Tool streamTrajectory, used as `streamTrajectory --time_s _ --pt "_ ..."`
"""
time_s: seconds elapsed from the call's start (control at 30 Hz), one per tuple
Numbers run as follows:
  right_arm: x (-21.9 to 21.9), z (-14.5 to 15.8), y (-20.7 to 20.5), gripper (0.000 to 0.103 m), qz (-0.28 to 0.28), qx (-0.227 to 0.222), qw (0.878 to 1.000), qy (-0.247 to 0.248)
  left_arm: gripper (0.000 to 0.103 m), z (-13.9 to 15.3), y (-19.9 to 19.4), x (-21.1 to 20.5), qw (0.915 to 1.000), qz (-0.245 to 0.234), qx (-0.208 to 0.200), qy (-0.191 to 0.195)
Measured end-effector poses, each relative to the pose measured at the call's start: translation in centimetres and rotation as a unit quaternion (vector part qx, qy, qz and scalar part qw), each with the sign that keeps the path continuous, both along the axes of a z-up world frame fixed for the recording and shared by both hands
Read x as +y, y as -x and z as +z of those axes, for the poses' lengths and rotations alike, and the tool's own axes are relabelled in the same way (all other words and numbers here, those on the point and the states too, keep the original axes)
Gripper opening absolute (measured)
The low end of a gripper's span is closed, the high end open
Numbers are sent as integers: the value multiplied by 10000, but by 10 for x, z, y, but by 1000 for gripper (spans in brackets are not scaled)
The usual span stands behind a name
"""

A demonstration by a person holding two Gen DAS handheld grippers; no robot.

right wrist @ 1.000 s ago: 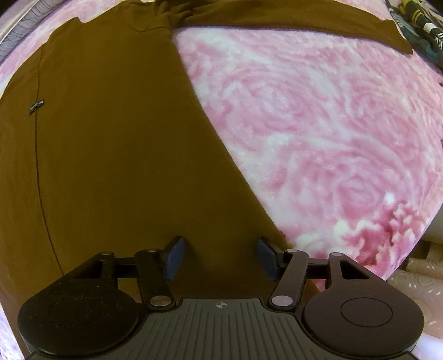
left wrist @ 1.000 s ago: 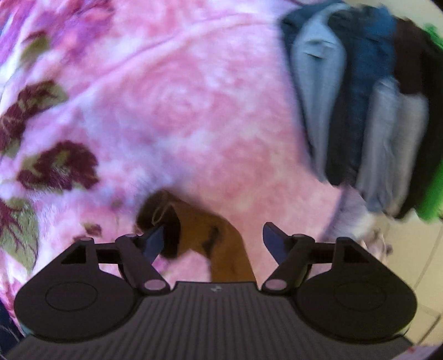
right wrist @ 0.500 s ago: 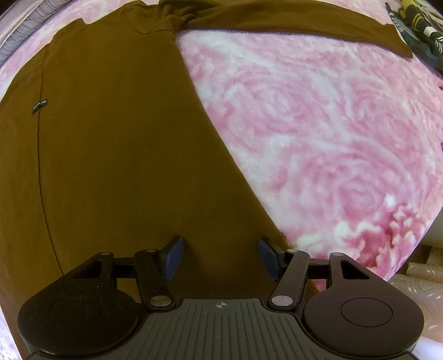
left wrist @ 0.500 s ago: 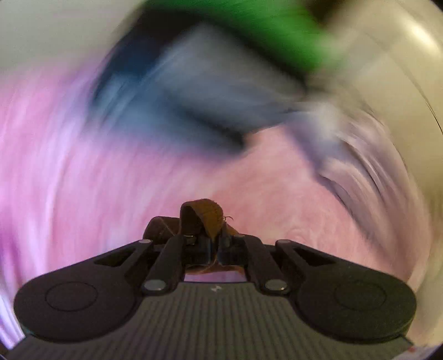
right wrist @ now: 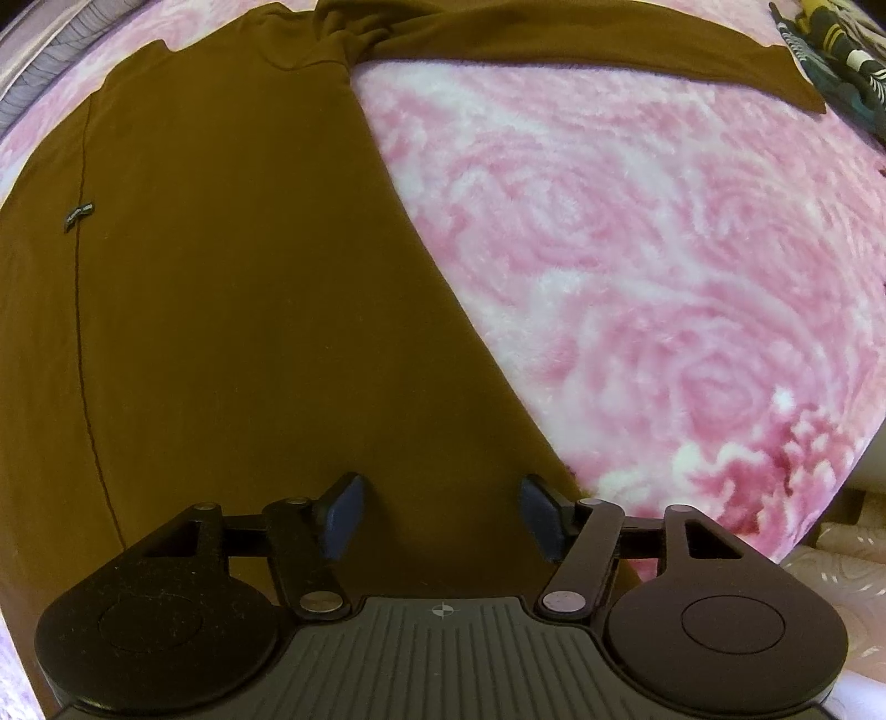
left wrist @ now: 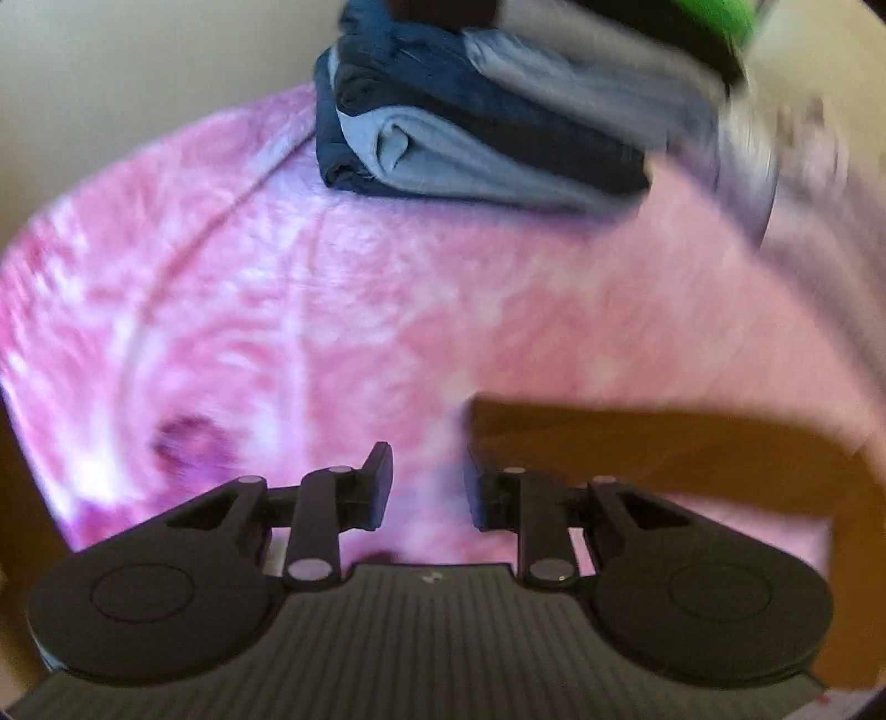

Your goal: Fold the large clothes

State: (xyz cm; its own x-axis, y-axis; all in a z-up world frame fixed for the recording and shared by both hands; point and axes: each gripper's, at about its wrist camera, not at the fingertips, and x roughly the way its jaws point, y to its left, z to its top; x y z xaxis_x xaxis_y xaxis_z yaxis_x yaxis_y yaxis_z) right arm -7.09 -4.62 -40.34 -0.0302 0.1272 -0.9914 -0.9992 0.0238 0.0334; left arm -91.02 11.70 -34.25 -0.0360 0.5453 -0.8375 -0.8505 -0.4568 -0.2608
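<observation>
A large brown long-sleeved shirt (right wrist: 221,304) lies flat on the pink blanket (right wrist: 637,249). One sleeve (right wrist: 609,44) stretches to the right along the top of the right wrist view. My right gripper (right wrist: 440,509) hovers open over the shirt's lower body, nothing between its fingers. In the left wrist view, which is blurred, a brown sleeve (left wrist: 664,448) lies across the blanket (left wrist: 277,304) just right of my left gripper (left wrist: 426,471). That gripper is open and empty.
A stack of folded blue and grey clothes (left wrist: 470,127) sits at the blanket's far edge, with a green garment (left wrist: 714,16) on top. A dark patterned cloth (right wrist: 830,66) lies beyond the sleeve's end. Grey striped fabric (right wrist: 33,83) shows at top left.
My left gripper closed on the brown sleeve end, swung it fast across the blanket, then opened; the sleeve now lies to its right. The right gripper barely moved.
</observation>
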Motion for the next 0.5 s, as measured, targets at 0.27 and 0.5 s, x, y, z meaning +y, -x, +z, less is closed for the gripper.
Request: streamTrajectory --time_s 0.27,0.5 --pt "-1 -7 4 65 -71 -100 9999 -8 24 -29 15 63 9963 -46 -836 177" --pt "-4 -9 1 65 -119 -113 9999 -20 0 -13 -10 74 9961 -653 353 -483"
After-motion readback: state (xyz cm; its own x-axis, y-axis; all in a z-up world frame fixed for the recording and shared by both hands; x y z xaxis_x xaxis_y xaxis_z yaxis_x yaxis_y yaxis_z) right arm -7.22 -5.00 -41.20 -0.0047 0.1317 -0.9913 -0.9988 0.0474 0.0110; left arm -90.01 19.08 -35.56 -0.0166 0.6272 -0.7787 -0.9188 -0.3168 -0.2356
